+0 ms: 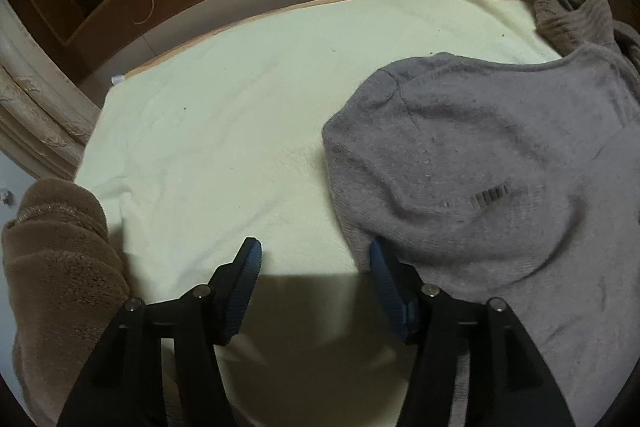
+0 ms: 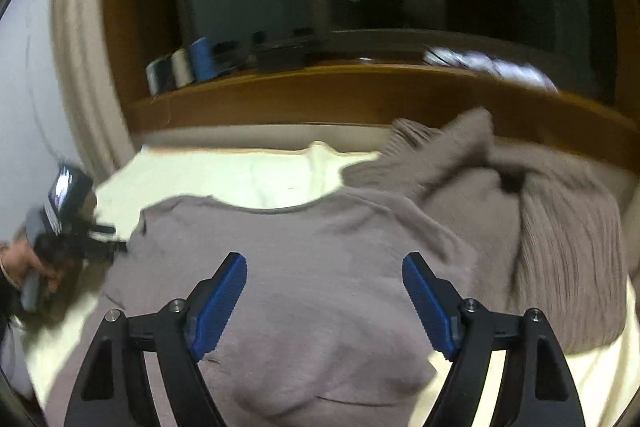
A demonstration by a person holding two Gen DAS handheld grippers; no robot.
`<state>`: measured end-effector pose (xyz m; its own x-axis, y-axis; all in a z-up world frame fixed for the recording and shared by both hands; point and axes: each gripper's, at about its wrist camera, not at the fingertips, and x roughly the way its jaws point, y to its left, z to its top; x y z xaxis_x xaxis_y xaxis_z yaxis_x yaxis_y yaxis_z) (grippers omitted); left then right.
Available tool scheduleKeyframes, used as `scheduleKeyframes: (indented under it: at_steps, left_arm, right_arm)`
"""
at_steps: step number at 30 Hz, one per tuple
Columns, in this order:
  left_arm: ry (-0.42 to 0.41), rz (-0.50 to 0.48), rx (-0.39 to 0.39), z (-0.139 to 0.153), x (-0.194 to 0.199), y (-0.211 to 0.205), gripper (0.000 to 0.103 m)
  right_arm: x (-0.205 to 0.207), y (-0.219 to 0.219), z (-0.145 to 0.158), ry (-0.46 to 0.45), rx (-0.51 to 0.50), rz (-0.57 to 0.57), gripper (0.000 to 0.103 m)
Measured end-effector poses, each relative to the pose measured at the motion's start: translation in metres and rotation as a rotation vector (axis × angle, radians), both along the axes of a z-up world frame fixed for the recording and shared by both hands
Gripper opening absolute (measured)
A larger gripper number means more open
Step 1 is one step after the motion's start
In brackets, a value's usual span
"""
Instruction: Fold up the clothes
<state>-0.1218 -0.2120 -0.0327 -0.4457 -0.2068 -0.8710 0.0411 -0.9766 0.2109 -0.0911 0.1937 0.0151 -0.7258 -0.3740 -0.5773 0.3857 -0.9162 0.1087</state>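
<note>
The grey sweater [image 1: 500,187] is laid partly folded on the surface [image 1: 224,147]; a ribbed garment [image 2: 560,247] is left unfolded. Both claws, left [image 1: 316,259] and right [image 2: 324,267], are held open and empty.

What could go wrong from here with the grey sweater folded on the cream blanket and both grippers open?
1. The grey sweater bulges where it is folded; with the left gripper and right gripper both open and empty, it may spring apart.
2. The ribbed brown garment lies heaped against the sweater's far side, so a grab there could catch both.
</note>
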Motion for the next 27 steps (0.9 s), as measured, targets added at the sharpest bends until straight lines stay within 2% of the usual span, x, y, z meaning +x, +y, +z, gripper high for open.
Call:
scheduleKeyframes:
  at_steps: [3, 8, 11, 12, 14, 16, 18, 20, 23, 27]
  left_arm:
    - [0.010, 0.009, -0.003, 0.004, -0.001, 0.002, 0.062]
    - [0.078, -0.014, 0.057, 0.028, 0.003, 0.015, 0.063]
    - [0.089, -0.069, 0.122, 0.033, 0.002, 0.033, 0.068]
    - [0.082, -0.084, 0.119, 0.029, 0.001, 0.039, 0.068]
    - [0.067, -0.110, 0.098, 0.019, -0.002, 0.051, 0.069]
    - [0.045, -0.119, 0.027, 0.005, -0.005, 0.058, 0.069]
    - [0.068, -0.113, -0.037, -0.005, -0.005, 0.056, 0.077]
    - [0.079, -0.071, -0.074, -0.006, -0.009, 0.044, 0.078]
    - [0.079, 0.003, -0.121, -0.008, -0.015, 0.025, 0.078]
    - [0.083, 0.030, -0.191, -0.013, -0.015, 0.016, 0.078]
  right_arm:
    - [0.000, 0.021, -0.004, -0.059, -0.042, 0.007, 0.082]
    - [0.002, 0.040, -0.026, -0.197, -0.159, 0.064, 0.082]
    - [-0.003, 0.036, -0.042, -0.244, -0.149, 0.070, 0.082]
    - [-0.004, 0.034, -0.044, -0.240, -0.133, 0.064, 0.082]
    - [-0.006, 0.029, -0.049, -0.232, -0.102, 0.052, 0.082]
    - [-0.008, 0.036, -0.046, -0.217, -0.128, 0.028, 0.082]
    - [-0.010, 0.049, -0.041, -0.192, -0.150, -0.017, 0.082]
    - [-0.008, 0.060, -0.037, -0.164, -0.140, -0.063, 0.082]
    - [-0.002, 0.068, -0.031, -0.104, -0.051, -0.135, 0.082]
    - [0.004, 0.050, -0.036, -0.056, 0.128, -0.116, 0.082]
